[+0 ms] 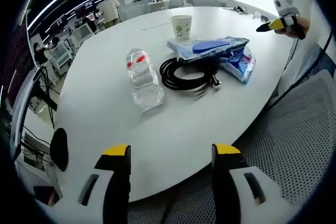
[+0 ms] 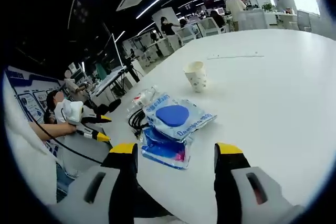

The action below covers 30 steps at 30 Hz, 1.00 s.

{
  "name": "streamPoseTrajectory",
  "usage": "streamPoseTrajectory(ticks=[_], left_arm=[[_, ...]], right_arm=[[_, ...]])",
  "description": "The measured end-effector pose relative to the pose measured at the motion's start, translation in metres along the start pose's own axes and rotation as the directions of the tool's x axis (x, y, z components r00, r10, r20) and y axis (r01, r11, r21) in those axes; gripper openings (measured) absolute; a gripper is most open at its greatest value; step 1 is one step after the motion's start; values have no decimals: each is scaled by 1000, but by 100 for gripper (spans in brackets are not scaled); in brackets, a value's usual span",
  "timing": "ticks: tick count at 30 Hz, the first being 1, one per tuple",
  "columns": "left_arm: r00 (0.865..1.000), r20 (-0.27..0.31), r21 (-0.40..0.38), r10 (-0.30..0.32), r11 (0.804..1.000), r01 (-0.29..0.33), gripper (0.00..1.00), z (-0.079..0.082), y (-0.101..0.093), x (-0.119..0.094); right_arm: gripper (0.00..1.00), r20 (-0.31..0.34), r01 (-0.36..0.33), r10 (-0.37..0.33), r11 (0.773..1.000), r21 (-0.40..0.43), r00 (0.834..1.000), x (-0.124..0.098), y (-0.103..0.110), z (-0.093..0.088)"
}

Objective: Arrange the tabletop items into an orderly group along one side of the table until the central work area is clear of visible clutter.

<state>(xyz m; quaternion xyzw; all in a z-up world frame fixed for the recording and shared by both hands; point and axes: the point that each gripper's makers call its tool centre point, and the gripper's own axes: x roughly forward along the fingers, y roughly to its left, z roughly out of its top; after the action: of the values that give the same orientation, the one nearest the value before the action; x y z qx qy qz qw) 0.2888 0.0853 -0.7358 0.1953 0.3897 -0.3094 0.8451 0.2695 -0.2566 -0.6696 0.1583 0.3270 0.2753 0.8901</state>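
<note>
From the left gripper view, the left gripper [image 1: 171,153] hangs over the near edge of the white oval table [image 1: 105,82], its yellow-tipped black jaws spread wide with nothing between them. Taking the coiled black cable [image 1: 187,74] as the marker, a clear, ribbed plastic bottle [image 1: 144,80] lies on its side just to the coil's left, its long axis running away from the camera and its red-labelled end at the far side. Touching the coil on its far right are glossy blue and white plastic packets [image 1: 220,53], one stacked flat on another, the top one printed with a dark blue oval. Beyond the coil stands a small upright paper cup [image 1: 182,26] with a speckled pattern. Farther right, past the packets, the right gripper [image 1: 273,24] hovers at the table edge in a person's hand. In the right gripper view, the right gripper [image 2: 176,153] is likewise parted and empty, with the packets [image 2: 176,121] just ahead of it, the cable [image 2: 135,120] and bottle [image 2: 143,97] peeking out to their left, the cup [image 2: 196,75] behind them, and the left gripper [image 2: 97,127] low at the left beside the table [image 2: 273,87].
</note>
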Motion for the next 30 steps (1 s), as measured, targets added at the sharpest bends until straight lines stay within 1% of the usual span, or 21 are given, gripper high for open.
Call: streamPoseTrajectory(ticks=[2, 4, 8, 16, 19, 21, 22, 24, 25, 26, 28, 30], left_arm=[[1000, 0, -3, 1, 1000, -1, 62, 0, 0, 0], [1000, -1, -4, 2, 1000, -2, 62, 0, 0, -1], [1000, 8, -12, 5, 1000, -5, 62, 2, 1, -2], [996, 65, -108, 58, 993, -50, 64, 16, 19, -6], [993, 90, -160, 75, 985, -59, 64, 28, 21, -8], [994, 93, -197, 58, 980, -39, 63, 35, 19, -7], [994, 90, -196, 54, 980, -36, 65, 37, 19, -6], [995, 84, -169, 54, 985, -39, 68, 45, 19, -2], [995, 85, -153, 56, 987, -42, 67, 50, 18, -1], [994, 95, -139, 53, 990, -39, 66, 59, 17, -1], [991, 119, -145, 53, 989, -36, 64, 72, 19, -1], [983, 171, -168, 73, 985, -44, 64, 94, 27, -1]], right_arm=[[58, 4, -2, 2, 1000, 10, 1000, -2, 0, -2], [57, 2, 2, -2, 1000, 0, 1000, -3, 1, -3], [56, 4, -1, 1, 1000, 4, 1000, -3, 1, -2], [54, -12, -20, 20, 1000, 3, 1000, 0, 6, -5], [54, -22, -22, 23, 1000, 6, 999, 0, 7, -8], [53, -22, -22, 22, 1000, 13, 1000, 0, 6, -7], [53, -22, -22, 22, 1000, 17, 1000, 0, 6, -8], [53, -23, -22, 22, 999, 23, 1000, 0, 4, -7], [53, -22, -22, 23, 999, 29, 999, 1, 3, -7], [53, -23, -22, 23, 999, 31, 999, 1, 3, -7], [53, -23, -23, 24, 999, 32, 999, 1, 3, -6], [52, -21, -22, 23, 999, 33, 1000, 0, 1, -4]])
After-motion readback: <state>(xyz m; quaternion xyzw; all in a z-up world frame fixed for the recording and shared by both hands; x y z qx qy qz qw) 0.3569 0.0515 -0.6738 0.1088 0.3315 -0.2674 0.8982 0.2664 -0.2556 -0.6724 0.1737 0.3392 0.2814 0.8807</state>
